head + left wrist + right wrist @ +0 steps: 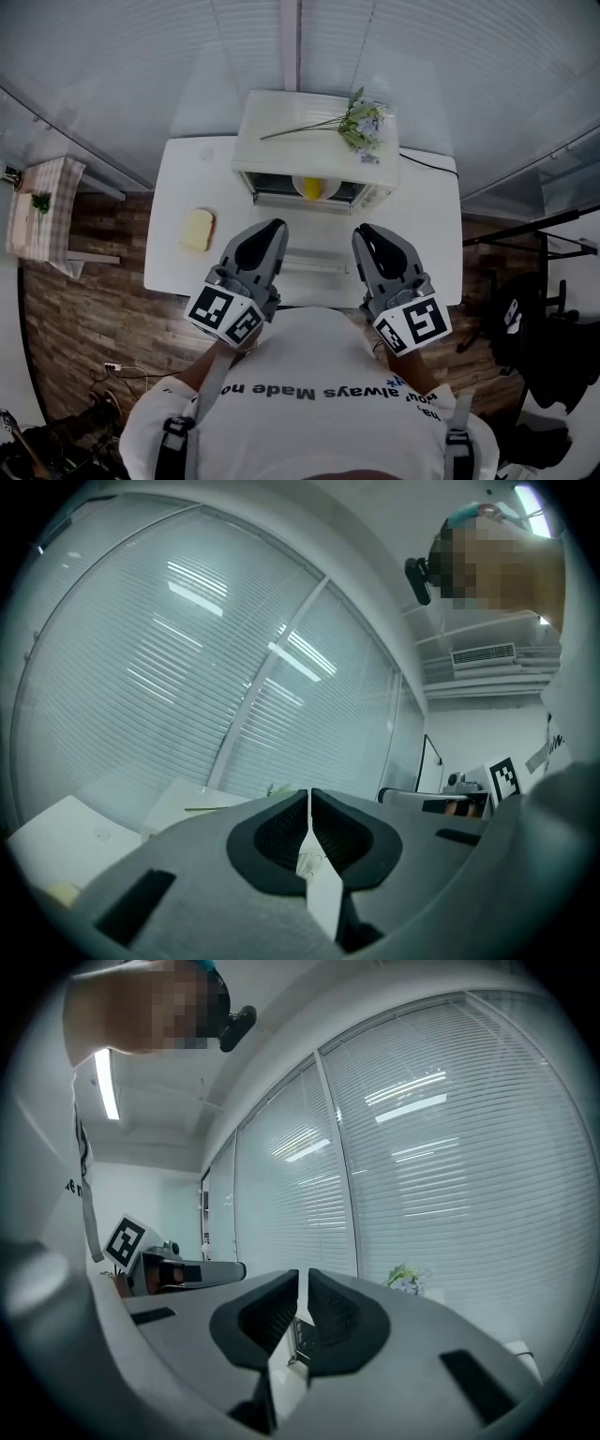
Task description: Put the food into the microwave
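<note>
A slice of bread [197,229] lies on the left part of the white table [173,272]. The white microwave [281,117] stands at the table's back centre, and its door [314,251] appears folded down toward me. Inside sits something yellow on a plate [314,187]. My left gripper [276,229] is shut and empty, held near the table's front edge, right of the bread. My right gripper [362,233] is also shut and empty, beside it. Both point toward the microwave's front. In the gripper views the left gripper [309,799] and right gripper [302,1279] show closed jaws against window blinds.
A sprig of flowers [361,122] lies on top of the microwave. A small table with a checked cloth [42,216] stands at the far left. Dark equipment [525,319] sits on the wood floor at the right. Window blinds [300,37] run behind the table.
</note>
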A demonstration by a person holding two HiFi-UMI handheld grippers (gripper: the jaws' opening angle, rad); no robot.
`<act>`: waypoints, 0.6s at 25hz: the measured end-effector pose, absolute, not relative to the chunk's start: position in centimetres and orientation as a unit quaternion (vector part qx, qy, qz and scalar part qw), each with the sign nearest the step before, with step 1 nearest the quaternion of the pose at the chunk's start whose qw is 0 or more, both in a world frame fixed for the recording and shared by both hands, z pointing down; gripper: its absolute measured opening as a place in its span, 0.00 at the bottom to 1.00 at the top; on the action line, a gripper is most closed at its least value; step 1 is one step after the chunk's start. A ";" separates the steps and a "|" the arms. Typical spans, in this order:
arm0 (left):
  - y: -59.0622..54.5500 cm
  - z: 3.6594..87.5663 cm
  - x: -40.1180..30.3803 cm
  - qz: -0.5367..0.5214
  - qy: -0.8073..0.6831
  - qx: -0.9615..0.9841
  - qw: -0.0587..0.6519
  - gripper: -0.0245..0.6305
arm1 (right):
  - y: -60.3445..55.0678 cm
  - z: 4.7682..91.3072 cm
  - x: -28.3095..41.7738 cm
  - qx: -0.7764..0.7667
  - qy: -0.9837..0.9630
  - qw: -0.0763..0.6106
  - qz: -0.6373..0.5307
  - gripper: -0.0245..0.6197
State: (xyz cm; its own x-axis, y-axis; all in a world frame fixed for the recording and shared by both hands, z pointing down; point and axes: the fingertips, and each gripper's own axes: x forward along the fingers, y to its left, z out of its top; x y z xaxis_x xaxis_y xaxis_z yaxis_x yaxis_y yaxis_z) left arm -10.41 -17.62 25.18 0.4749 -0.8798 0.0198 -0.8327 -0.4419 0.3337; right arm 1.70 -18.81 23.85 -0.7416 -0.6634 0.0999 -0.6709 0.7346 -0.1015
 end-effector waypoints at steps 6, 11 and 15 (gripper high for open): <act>-17.6 25.3 -10.4 -0.081 -0.506 0.846 0.151 0.07 | -18.9 23.7 1.7 0.361 -0.930 0.029 0.061 0.09; -17.3 25.2 -10.5 -0.081 -0.505 0.846 0.154 0.07 | -18.6 23.6 1.9 0.363 -0.929 0.028 0.065 0.09; -17.3 25.4 -10.5 -0.081 -0.504 0.845 0.157 0.07 | -18.6 23.7 1.9 0.364 -0.929 0.028 0.066 0.09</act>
